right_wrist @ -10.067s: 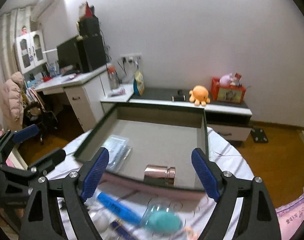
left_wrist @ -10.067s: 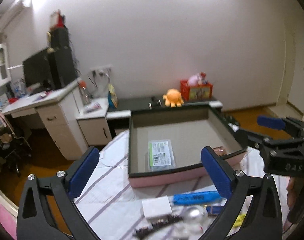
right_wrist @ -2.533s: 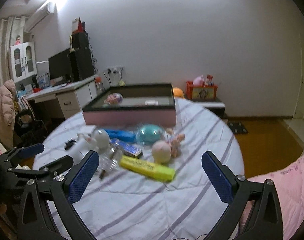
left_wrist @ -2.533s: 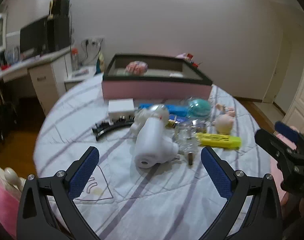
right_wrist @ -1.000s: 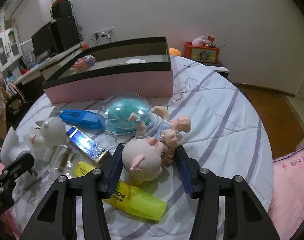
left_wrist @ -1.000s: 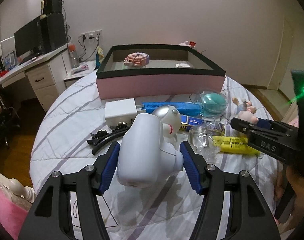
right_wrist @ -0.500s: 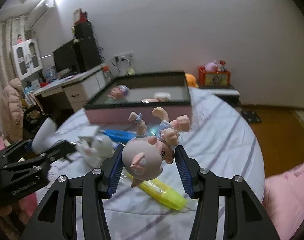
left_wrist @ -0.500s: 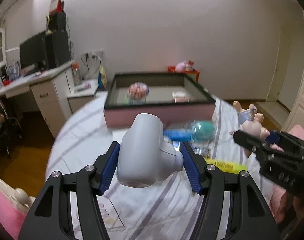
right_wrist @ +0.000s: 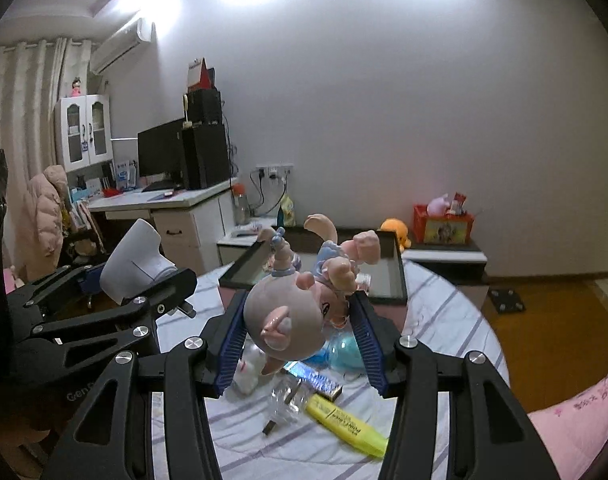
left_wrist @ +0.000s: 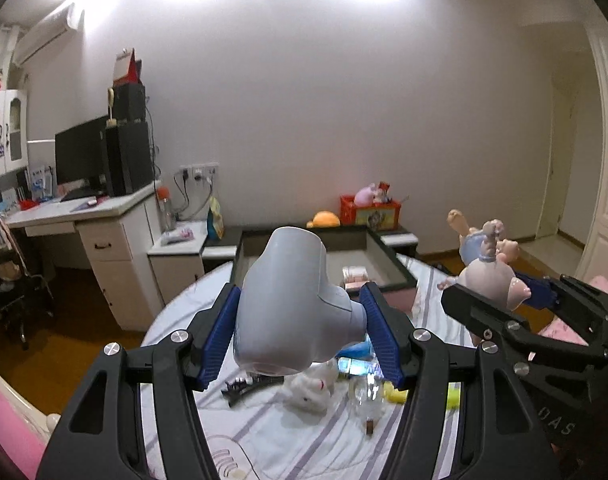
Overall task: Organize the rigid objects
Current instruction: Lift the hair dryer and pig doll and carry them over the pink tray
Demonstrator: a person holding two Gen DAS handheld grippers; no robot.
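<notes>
While the left gripper (left_wrist: 300, 330) clamps a white hair dryer (left_wrist: 290, 308), the right gripper (right_wrist: 300, 338) at three o'clock squeezes a pig doll (right_wrist: 292, 306) above the bed (right_wrist: 443, 320).

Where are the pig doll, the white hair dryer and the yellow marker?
pig doll (right_wrist: 282, 316): right wrist view, its head.
white hair dryer (left_wrist: 288, 300): left wrist view, its body.
yellow marker (right_wrist: 345, 424): right wrist view, its barrel.
</notes>
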